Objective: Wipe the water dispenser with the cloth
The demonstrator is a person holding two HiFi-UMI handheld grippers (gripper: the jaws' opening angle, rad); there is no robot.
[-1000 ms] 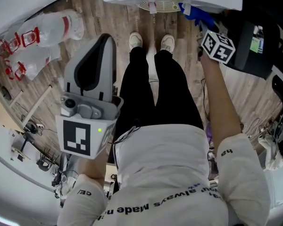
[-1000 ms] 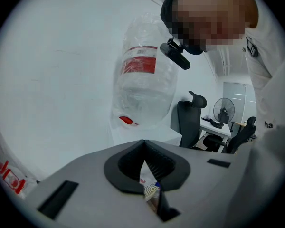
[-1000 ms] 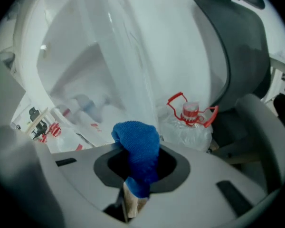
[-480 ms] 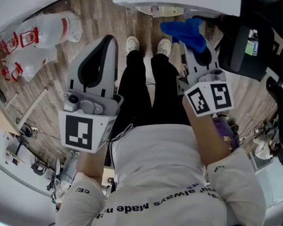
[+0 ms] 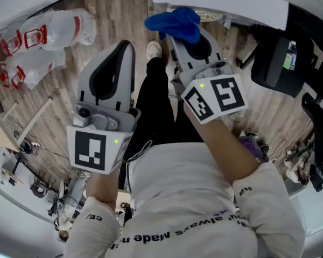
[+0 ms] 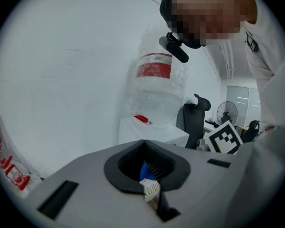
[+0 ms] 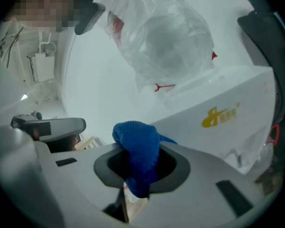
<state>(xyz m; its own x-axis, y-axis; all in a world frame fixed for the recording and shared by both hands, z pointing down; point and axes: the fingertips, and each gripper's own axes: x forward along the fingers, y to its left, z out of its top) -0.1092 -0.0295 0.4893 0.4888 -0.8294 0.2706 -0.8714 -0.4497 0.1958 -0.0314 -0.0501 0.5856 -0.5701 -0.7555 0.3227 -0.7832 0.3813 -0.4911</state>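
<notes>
**Operator:** Checking the tongs first: what is each one carrying?

**Inspector:** The right tongs (image 5: 184,41) are clamping the blue cloth (image 5: 173,21), which is bunching out past their tips. The left tongs (image 5: 123,46) are sitting pressed together with nothing between them, hanging over the wooden floor (image 5: 105,12).

**Operator:** Which way is the water dispenser lying from the cloth?

**Inspector:** The water dispenser (image 7: 213,122) is standing ahead of the right tongs and off to their right. In the right gripper view its white side panel is filling the space just beyond the cloth, apart from it. The bagged bottle (image 7: 161,42) is rising above the panel.

**Operator:** Which hand is lying nearer?

**Inspector:** The right one, and it is already carrying the cloth. Judging from these views, the cloth is needing a forward and rightward reach to meet the panel, while the left tongs are playing no part.
</notes>
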